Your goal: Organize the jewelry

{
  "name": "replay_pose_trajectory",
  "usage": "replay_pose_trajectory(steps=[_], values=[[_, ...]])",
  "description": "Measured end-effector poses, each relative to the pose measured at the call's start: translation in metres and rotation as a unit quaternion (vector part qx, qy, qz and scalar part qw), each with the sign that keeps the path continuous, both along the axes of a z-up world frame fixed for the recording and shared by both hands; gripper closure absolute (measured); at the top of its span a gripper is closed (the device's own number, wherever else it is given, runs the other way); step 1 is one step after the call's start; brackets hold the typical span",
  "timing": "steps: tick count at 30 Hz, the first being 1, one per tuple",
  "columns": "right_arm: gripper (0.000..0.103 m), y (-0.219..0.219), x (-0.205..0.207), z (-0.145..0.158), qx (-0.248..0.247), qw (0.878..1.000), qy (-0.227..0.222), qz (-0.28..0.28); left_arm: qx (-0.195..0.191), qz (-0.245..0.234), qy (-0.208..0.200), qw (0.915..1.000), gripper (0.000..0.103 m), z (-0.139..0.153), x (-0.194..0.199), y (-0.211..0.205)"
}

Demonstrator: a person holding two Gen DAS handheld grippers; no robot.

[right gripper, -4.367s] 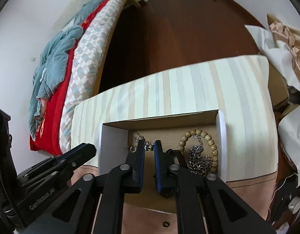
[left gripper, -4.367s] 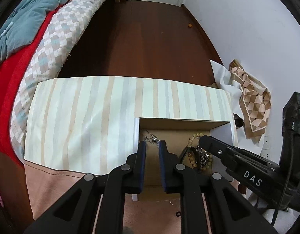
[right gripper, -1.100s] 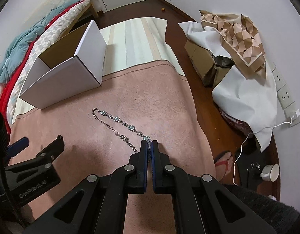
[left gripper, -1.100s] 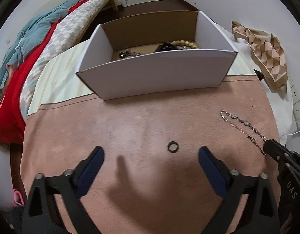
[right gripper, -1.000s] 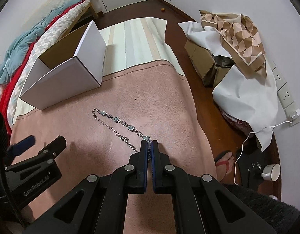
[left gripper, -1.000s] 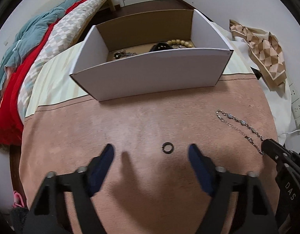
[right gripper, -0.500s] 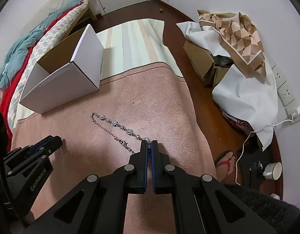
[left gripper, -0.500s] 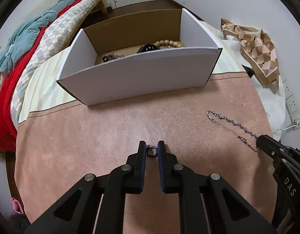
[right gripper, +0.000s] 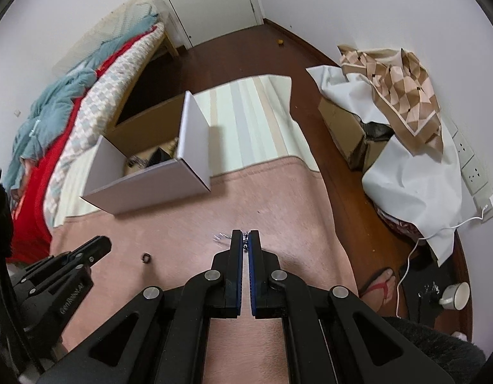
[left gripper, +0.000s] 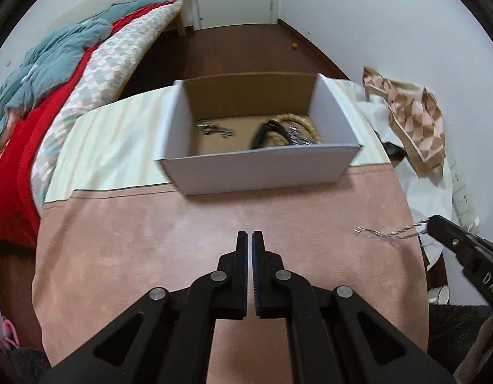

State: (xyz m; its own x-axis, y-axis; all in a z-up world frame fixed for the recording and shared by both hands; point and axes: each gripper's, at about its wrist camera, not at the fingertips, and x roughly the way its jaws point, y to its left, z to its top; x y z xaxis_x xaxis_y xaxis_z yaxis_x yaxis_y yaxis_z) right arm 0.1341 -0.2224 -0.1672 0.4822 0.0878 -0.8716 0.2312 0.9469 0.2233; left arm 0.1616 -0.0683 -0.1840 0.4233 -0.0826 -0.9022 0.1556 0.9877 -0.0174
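Right tongs (right gripper: 245,238): clamped on the chain (left gripper: 387,232), lifted for carrying.
Left tongs (left gripper: 249,238): closed, empty; ring (right gripper: 146,258) lies beside them.
Box (left gripper: 262,168): ahead, open-topped for drops.

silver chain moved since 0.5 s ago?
Yes. The chain hangs stretched out from the right gripper, clear of the pink mat; 0.5 s ago it lay on the mat, trailing toward the box.

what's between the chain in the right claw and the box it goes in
Only the box's near wall. The right claw holds the chain above bare pink cloth, and the box top is open, so the chain must clear that wall.
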Motion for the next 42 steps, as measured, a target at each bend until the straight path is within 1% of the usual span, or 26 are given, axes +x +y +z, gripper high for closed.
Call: replay_pose_trajectory(steps=[5,8,9,10,12,13,14,15,16,18,19,22,25,33,35,36,37,38,39,40,41,42], values=[[0.100,0.002,-0.002,0.003,0.019,1.000,-0.004,-0.002,-0.027,0.019,0.015,0.9993,0.103,-0.001,-0.002,0.022],[0.100,0.004,-0.003,0.000,0.026,1.000,-0.001,0.001,-0.033,0.015,0.024,0.9991,0.103,-0.006,-0.003,0.022],[0.100,0.006,-0.003,0.000,0.027,1.000,0.000,0.003,-0.038,0.010,0.031,0.9988,0.102,-0.008,-0.003,0.022],[0.100,0.007,-0.004,0.000,0.026,1.000,0.000,0.004,-0.044,0.007,0.040,0.9982,0.098,-0.012,-0.003,0.020],[0.100,0.007,-0.005,-0.001,0.028,1.000,0.000,0.005,-0.056,0.007,0.055,0.9969,0.096,-0.023,-0.002,0.015],[0.100,0.006,-0.005,-0.001,0.027,1.000,0.000,0.005,-0.054,0.007,0.062,0.9966,0.088,-0.030,-0.001,0.012],[0.100,0.005,-0.006,-0.002,0.027,1.000,0.000,0.004,-0.049,0.004,0.069,0.9964,0.073,-0.038,0.001,0.008],[0.100,0.003,-0.006,-0.003,0.029,1.000,0.001,0.002,-0.045,0.000,0.069,0.9966,0.065,-0.043,0.001,0.004],[0.100,0.002,-0.006,-0.003,0.028,1.000,0.002,0.000,-0.032,-0.001,0.071,0.9970,0.056,-0.049,0.003,0.000],[0.100,-0.001,-0.006,-0.005,0.028,1.000,0.004,-0.001,-0.023,-0.005,0.077,0.9967,0.055,-0.057,0.005,-0.004],[0.100,-0.002,-0.007,-0.005,0.027,1.000,0.005,-0.003,-0.016,-0.008,0.067,0.9976,0.053,-0.056,0.005,-0.007],[0.100,-0.007,-0.007,-0.007,0.028,1.000,0.007,-0.008,0.007,-0.017,0.063,0.9978,0.052,-0.058,0.006,-0.016],[0.100,-0.008,-0.006,-0.009,0.030,0.999,0.008,-0.011,0.017,-0.018,0.059,0.9980,0.052,-0.058,0.007,-0.020],[0.100,-0.008,-0.005,-0.011,0.033,0.999,0.009,-0.012,0.021,-0.019,0.053,0.9982,0.051,-0.058,0.007,-0.019],[0.100,-0.007,-0.005,-0.012,0.034,0.999,0.010,-0.012,0.016,-0.022,0.055,0.9981,0.053,-0.058,0.007,-0.018],[0.100,-0.007,-0.005,-0.013,0.035,0.999,0.011,-0.013,0.013,-0.025,0.055,0.9981,0.055,-0.058,0.006,-0.019],[0.100,-0.008,-0.005,-0.013,0.035,0.999,0.011,-0.014,0.012,-0.028,0.053,0.9981,0.062,-0.057,0.003,-0.020],[0.100,-0.009,-0.005,-0.012,0.035,0.999,0.010,-0.015,0.013,-0.031,0.051,0.9981,0.074,-0.056,0.002,-0.022],[0.100,-0.009,-0.005,-0.012,0.035,0.999,0.010,-0.015,0.012,-0.035,0.050,0.9980,0.080,-0.055,0.001,-0.023],[0.100,-0.009,-0.005,-0.012,0.035,0.999,0.009,-0.016,0.013,-0.038,0.051,0.9979,0.090,-0.055,0.001,-0.025],[0.100,-0.009,-0.005,-0.011,0.035,0.999,0.009,-0.017,0.013,-0.041,0.051,0.9978,0.093,-0.055,0.000,-0.026],[0.100,-0.009,-0.004,-0.011,0.035,0.999,0.008,-0.017,0.014,-0.041,0.051,0.9977,0.093,-0.055,0.000,-0.027]])
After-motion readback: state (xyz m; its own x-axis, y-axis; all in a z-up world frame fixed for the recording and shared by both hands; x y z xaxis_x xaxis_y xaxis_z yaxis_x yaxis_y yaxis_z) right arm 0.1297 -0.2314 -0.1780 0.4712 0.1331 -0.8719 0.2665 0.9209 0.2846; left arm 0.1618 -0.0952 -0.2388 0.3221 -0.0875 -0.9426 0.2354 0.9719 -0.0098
